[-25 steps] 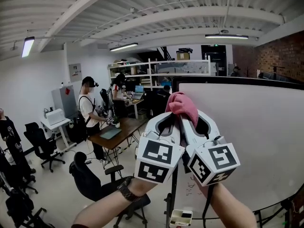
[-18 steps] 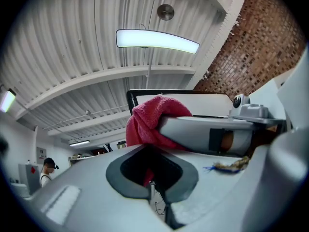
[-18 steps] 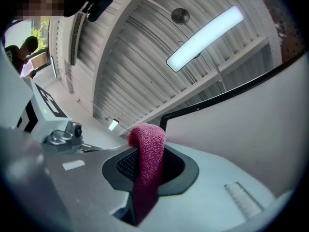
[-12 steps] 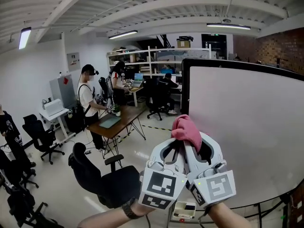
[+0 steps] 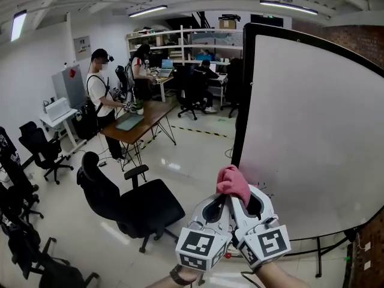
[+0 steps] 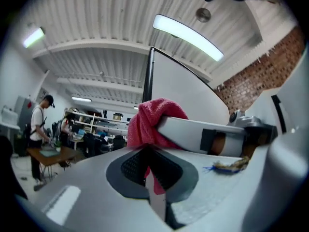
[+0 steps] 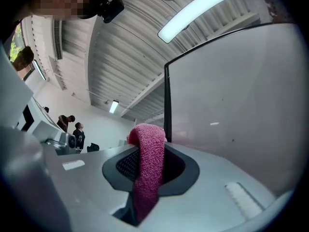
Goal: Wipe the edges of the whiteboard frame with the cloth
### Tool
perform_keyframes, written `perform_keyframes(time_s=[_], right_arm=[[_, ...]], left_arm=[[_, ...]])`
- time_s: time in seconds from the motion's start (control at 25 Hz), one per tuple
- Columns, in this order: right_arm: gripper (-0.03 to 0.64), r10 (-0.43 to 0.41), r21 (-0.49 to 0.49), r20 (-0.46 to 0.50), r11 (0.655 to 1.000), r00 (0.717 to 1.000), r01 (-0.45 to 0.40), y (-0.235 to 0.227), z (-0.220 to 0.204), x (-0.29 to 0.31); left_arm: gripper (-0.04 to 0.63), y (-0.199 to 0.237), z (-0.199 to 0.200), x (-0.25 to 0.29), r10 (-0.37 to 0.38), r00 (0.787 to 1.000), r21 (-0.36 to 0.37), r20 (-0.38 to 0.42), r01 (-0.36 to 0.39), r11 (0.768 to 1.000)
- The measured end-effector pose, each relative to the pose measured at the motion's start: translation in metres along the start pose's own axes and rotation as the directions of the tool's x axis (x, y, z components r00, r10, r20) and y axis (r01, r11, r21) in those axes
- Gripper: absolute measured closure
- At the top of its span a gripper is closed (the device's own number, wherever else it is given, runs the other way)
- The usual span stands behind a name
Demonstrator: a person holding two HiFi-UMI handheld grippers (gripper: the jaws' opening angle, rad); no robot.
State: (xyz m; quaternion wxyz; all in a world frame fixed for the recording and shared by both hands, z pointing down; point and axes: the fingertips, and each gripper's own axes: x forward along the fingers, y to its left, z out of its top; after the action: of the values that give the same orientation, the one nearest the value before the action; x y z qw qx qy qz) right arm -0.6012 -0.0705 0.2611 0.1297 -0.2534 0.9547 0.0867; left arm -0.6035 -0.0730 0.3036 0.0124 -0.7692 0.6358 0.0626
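The whiteboard (image 5: 312, 131) stands at the right, its black frame's left edge (image 5: 245, 95) running upright. A pink cloth (image 5: 233, 183) is pinched by both grippers held side by side near the lower end of that edge. My left gripper (image 5: 224, 198) is shut on the cloth (image 6: 149, 122), with the frame (image 6: 147, 74) rising behind it. My right gripper (image 5: 241, 199) is also shut on the cloth (image 7: 148, 163), which loops over its jaws just left of the frame (image 7: 167, 100). I cannot tell whether the cloth touches the frame.
A black office chair (image 5: 138, 206) stands on the floor left of the grippers. Beyond it is a wooden table (image 5: 135, 125) with people (image 5: 99, 95) beside it, and shelves at the back. The whiteboard's stand leg (image 5: 318, 254) is at lower right.
Both grippers, still together on the cloth, have travelled down along the whiteboard's left frame edge from near its top corner to its lower part.
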Motion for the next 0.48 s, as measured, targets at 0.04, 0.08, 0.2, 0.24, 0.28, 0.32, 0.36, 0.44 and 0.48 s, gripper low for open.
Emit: perform_keyframes(time_s=[0.04,0.08,0.2,0.24,0.28,0.32,0.36,0.44,0.48], right_arm=[[0.557,0.0,-0.003,-0.024,1.0,1.0,0.0,0.005,-0.011,0.0],[0.557,-0.006,-0.006,-0.043,1.0,0.999,0.006,0.008,-0.021,0.0],[0.555,-0.036,0.015,-0.081,0.999,0.996,0.038,0.007,-0.039,-0.004],[0.557,-0.044,0.029,-0.09,0.999,0.995,0.046,0.006,-0.043,-0.006],[0.555,-0.049,0.033,-0.098,0.998,0.994,0.052,0.004,-0.047,-0.008],[0.557,-0.054,0.028,-0.108,0.998,0.993,0.057,0.002,-0.053,-0.011],[0.555,-0.06,0.024,-0.119,0.998,0.991,0.063,-0.002,-0.059,-0.015],[0.555,-0.075,0.035,-0.14,0.996,0.987,0.081,-0.007,-0.073,-0.023],[0.555,-0.08,0.044,-0.152,0.995,0.985,0.087,-0.009,-0.08,-0.025]], left_arm=[[0.595,0.004,-0.01,-0.004,-0.007,1.0,-0.042,0.0,0.007,0.999],[0.595,0.007,-0.018,-0.007,-0.011,1.0,-0.059,-0.01,0.01,0.998],[0.595,0.007,-0.038,-0.007,-0.011,0.998,-0.027,-0.068,0.01,1.0],[0.595,0.006,-0.044,-0.006,-0.01,0.996,-0.012,-0.085,0.009,1.0],[0.595,0.004,-0.05,-0.005,-0.01,0.995,0.002,-0.101,0.011,1.0],[0.595,0.002,-0.056,-0.004,-0.014,0.993,0.011,-0.116,0.016,1.0],[0.595,0.0,-0.062,-0.002,-0.02,0.991,0.014,-0.132,0.022,1.0],[0.595,-0.004,-0.077,0.0,-0.023,0.985,0.01,-0.171,0.025,1.0],[0.595,-0.003,-0.084,0.001,-0.018,0.981,0.01,-0.191,0.021,1.0]])
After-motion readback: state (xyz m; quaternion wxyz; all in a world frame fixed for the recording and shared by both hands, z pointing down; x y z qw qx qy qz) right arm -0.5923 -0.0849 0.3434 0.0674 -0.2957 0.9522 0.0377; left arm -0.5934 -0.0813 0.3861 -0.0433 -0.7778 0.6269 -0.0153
